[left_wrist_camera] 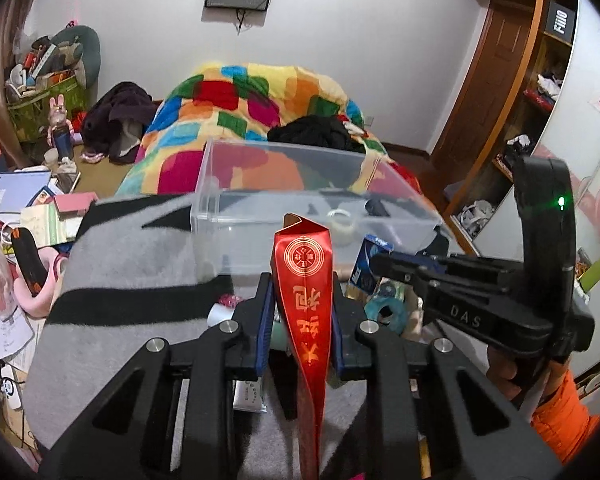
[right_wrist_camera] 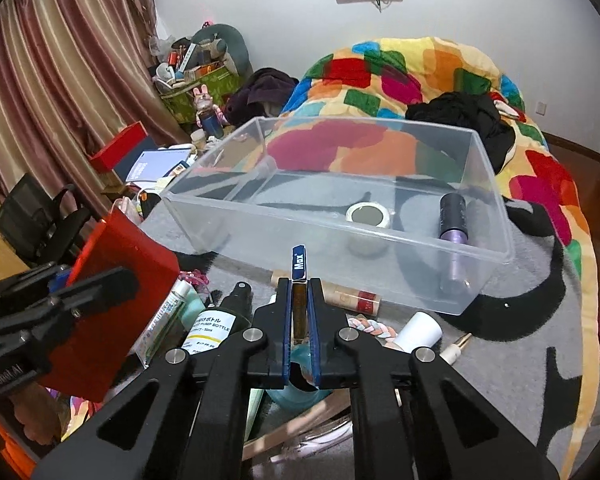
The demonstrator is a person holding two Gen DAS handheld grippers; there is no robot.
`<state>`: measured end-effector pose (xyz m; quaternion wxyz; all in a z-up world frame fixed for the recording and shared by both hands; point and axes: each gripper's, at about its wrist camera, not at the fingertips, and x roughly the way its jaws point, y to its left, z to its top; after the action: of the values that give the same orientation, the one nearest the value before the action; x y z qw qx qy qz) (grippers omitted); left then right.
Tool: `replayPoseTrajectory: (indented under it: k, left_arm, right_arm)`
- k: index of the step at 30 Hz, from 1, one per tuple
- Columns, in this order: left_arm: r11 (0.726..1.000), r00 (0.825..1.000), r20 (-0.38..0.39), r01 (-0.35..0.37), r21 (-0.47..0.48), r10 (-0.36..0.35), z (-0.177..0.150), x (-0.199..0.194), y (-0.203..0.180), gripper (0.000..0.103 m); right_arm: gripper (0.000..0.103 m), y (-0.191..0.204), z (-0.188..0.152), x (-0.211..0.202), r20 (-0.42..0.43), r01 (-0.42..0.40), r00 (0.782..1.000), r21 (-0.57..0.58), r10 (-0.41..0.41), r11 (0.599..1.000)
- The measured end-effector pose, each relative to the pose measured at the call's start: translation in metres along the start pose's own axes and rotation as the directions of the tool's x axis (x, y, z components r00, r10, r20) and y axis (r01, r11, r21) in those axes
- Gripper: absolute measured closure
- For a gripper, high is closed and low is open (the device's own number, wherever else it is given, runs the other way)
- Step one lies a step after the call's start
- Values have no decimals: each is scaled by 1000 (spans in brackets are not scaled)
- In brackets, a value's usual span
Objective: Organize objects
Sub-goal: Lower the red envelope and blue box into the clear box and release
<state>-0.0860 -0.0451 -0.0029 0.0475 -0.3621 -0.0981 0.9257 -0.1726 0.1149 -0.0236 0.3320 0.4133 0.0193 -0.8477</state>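
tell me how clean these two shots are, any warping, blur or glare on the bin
Left wrist view: heavy fisheye bending at the edges with dark corners; the red packet in the left gripper is sharp, and the clear bin shows soft pale reflections. Right wrist view: same warping; the bin is crisp, while the red packet at the left is close and blurred.

A red packet (left_wrist_camera: 304,280) with gold print; a clear plastic bin (right_wrist_camera: 496,216); a grey blanket (left_wrist_camera: 132,264) with black stripes; a quilt (right_wrist_camera: 400,72) patched yellow, red, green, orange, blue; a purple bottle (right_wrist_camera: 452,216)
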Motion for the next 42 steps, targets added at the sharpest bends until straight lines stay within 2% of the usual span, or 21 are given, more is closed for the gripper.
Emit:
replayPoseTrajectory:
  k: [11,21,27,30,36,39,42]
  left_arm:
    - [999,997,71,-15,-30,17,37,-6,14,80]
    - [995,990,97,-99,4,98,77,12,17,80]
    - [987,985,73,-159,26,157,96,39,22,80]
    - [983,983,43,-178,38,176,104,57,23,80]
    - [984,985,-36,-166,68,168,109,93,20,79]
    - [984,984,-78,-151,91,158,108,107,13,79]
    - [988,988,-88,-120,99,129,105,107,6,78]
  right_arm:
    - [97,-3,15,-40,112,-3,994,3,2,1000]
    - [96,-21,40,-49,166,35,985,32,-40,999]
    - [96,-37,51,-31,137,90,986,45,-95,995]
    - [96,-45,53,-20,119,145,982,39,-149,989]
    - [96,-52,55,2,74,216,973,17,-217,976]
    - [96,-51,54,10,48,206,977,8,-206,979]
    - [96,-49,52,13,16,157,987,5,-158,988]
